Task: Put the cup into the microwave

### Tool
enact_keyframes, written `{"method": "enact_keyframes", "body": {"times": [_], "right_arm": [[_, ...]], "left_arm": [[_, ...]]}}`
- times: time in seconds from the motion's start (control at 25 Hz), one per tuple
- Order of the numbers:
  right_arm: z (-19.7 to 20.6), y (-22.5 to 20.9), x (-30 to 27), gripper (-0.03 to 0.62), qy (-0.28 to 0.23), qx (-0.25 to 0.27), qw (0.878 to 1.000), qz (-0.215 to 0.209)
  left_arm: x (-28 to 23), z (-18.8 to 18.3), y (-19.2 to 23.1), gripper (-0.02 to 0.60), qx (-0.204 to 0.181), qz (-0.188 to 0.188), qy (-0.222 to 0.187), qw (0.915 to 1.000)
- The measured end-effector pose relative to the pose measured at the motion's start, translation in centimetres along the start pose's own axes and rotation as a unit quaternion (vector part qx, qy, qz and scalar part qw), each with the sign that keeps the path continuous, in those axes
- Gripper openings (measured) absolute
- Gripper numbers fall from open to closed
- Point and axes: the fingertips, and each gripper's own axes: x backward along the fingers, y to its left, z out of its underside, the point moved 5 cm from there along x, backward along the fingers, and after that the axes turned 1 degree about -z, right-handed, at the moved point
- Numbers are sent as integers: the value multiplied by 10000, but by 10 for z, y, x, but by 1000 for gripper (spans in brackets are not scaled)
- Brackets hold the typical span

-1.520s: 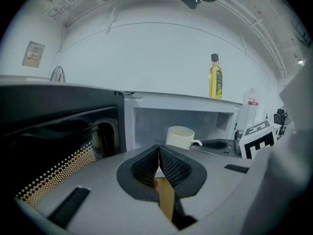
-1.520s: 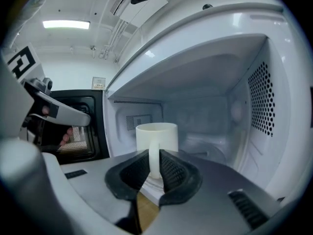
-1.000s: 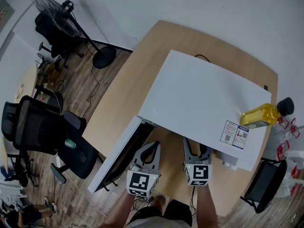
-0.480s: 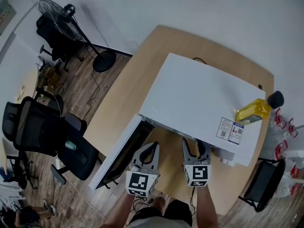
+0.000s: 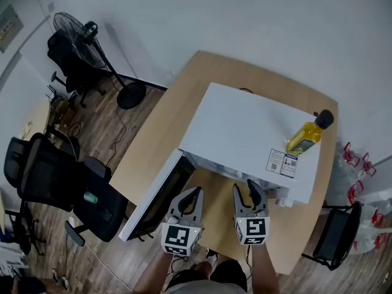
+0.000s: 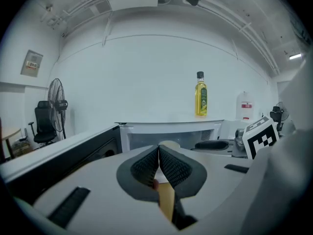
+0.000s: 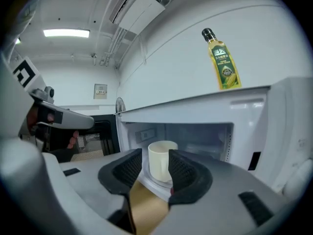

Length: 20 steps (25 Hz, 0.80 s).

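We are holding the right gripper [image 7: 155,156] just outside the open microwave [image 7: 274,126]. Its jaws are standing spread, though they have just been closing a little. The cream cup [image 7: 161,159] is showing between them but sitting beyond the tips, inside the cavity, and no pad is touching it. We are carrying the left gripper [image 6: 159,150] with its jaws pressed together on nothing. We are judging the cup to be stiff and smooth, likely ceramic, so fairly weighty, slippery and easy to chip. If it needs shifting, we are favouring a grip across its plain wall at mid-height, clear of the rim.
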Motion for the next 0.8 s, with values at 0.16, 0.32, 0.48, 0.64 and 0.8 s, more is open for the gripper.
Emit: {"method": "enact_keyframes", "body": {"times": [0.16, 0.32, 0.48, 0.64, 0.8], "right_arm": [[-16, 2, 20, 155, -132, -13, 9999, 78], [-35, 6, 44, 133, -284, 45, 9994, 184], [-54, 6, 66, 112, -440, 136, 9984, 313], [-69, 4, 92, 91, -654, 155, 9966, 468], [-76, 6, 121, 74, -753, 234, 9949, 625]], "left_arm": [[14, -13, -8, 25, -57, 56, -141, 9999], [30, -26, -14, 25, -135, 113, -264, 9995], [44, -38, -22, 25, -205, 186, -407, 9988], [59, -47, -31, 25, -311, 275, -534, 9977], [77, -52, -38, 25, -355, 311, -595, 9971]]}}
